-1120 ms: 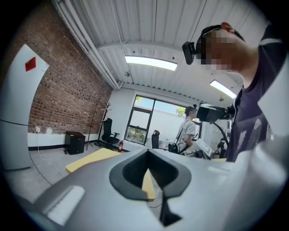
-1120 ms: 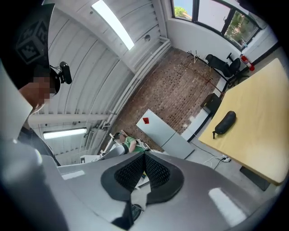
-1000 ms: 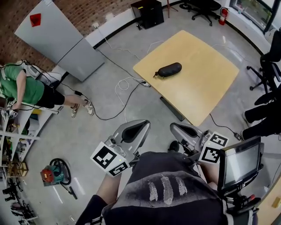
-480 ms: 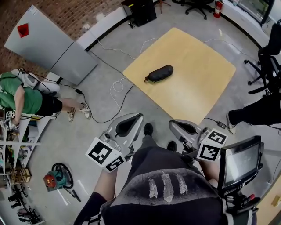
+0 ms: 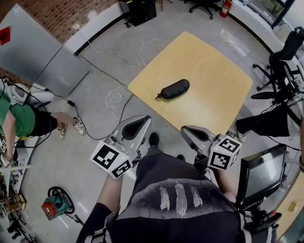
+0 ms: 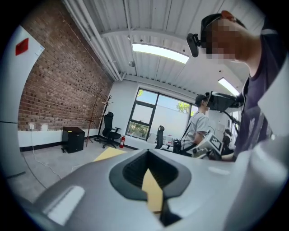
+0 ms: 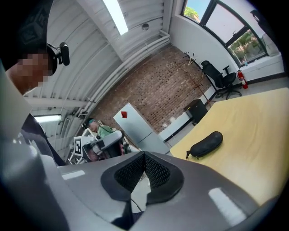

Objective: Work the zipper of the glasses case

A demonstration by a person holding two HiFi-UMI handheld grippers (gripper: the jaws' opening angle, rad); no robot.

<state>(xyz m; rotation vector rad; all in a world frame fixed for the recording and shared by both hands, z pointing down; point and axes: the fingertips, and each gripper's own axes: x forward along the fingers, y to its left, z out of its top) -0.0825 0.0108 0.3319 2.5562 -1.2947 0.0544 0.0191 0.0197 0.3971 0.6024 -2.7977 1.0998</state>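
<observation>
**A:** What is nearest?

**B:** The person's dark shirt [image 5: 178, 199], at the bottom of the head view. A small screen [image 5: 261, 176] is mounted at the near right.

**A:** And the grippers?

**B:** Just beyond the shirt. The left gripper [image 5: 137, 124] has its jaws closed together with nothing between them. The right gripper [image 5: 192, 132] is the same, jaws pressed together and empty. Each carries its marker cube, the left cube [image 5: 111, 160] and the right cube [image 5: 224, 152], on the near end.

**A:** Is either one over the counter?

**B:** No. Both are above the grey floor [image 5: 95, 142] and point toward the counter [image 5: 213, 66]. The right one is close to the counter's near edge, and the person's shoe [image 5: 154, 138] shows between the two.

**A:** Where is the glasses case?

**B:** The glasses case [image 5: 174, 88] lies flat on the counter's left part, not far from the near-left edge. It is well apart from both grippers. It is dark and oblong, with a small tab [image 5: 157, 97] sticking out at its near-left end. The case looks closed, but the zipper is too small to make out.

**A:** What else is on the counter?

**B:** Only the case shows on it.

**A:** And around it?

**B:** White and black cables [image 5: 114, 97] trail over the floor on the left. A person in a green top [image 5: 21, 121] sits at the far left, and a red-and-teal vacuum [image 5: 52, 205] is at the near left. Office chairs [image 5: 285, 52] are on the right.

**A:** What is farthest?

**B:** A tall grey cabinet [image 5: 42, 57] is at the far left, against a brick wall. Along the far edge are a black box [image 5: 140, 10] and a red fire extinguisher [image 5: 227, 7].
</observation>
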